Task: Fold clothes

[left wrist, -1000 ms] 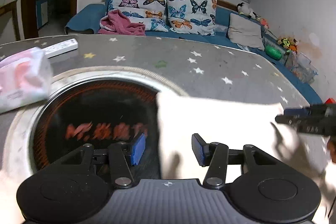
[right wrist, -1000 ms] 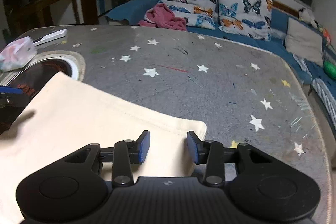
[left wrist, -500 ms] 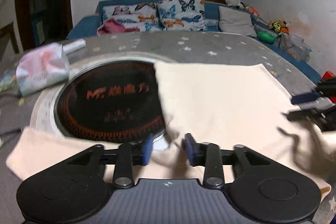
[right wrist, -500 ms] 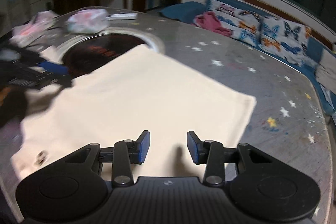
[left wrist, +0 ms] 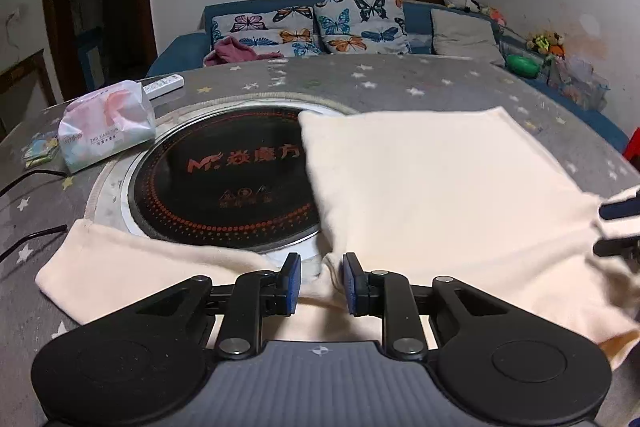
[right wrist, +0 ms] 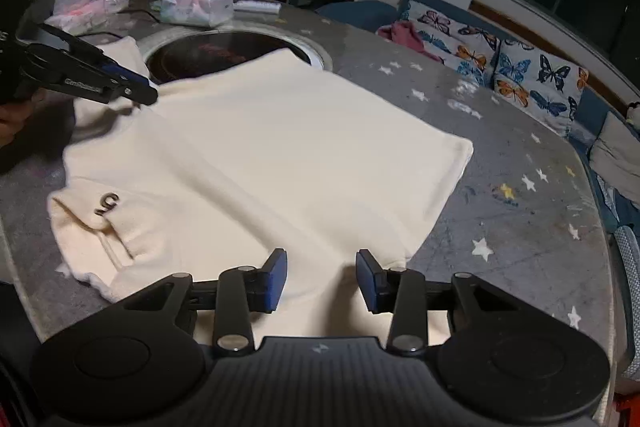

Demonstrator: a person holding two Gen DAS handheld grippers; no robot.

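A cream garment (left wrist: pixel 440 179) lies spread on the grey star-patterned table (left wrist: pixel 400 87), partly over a round black hob (left wrist: pixel 224 187); one sleeve (left wrist: pixel 120 267) reaches left. It also shows in the right wrist view (right wrist: pixel 300 155), with a small dark logo (right wrist: pixel 107 203) at the near left. My left gripper (left wrist: pixel 319 283) is low over the garment's near edge, where the sleeve joins the body, its fingers open with cloth bunched between them. My right gripper (right wrist: pixel 321 279) is open above the garment's near hem, holding nothing. The left gripper also shows in the right wrist view (right wrist: pixel 132 89).
A tissue pack (left wrist: pixel 106 127), a white remote (left wrist: pixel 162 85) and dark cables (left wrist: pixel 28 239) lie at the table's left. A plastic bag (right wrist: pixel 90 7) lies beyond the hob. A blue sofa (left wrist: pixel 320 27) with butterfly cushions and a pink cloth (left wrist: pixel 236 51) stands behind the table.
Both grippers have drawn back toward the garment's near edge. The left gripper's jaws have narrowed around the bunched cloth by the sleeve. The right gripper has turned left and stayed open.
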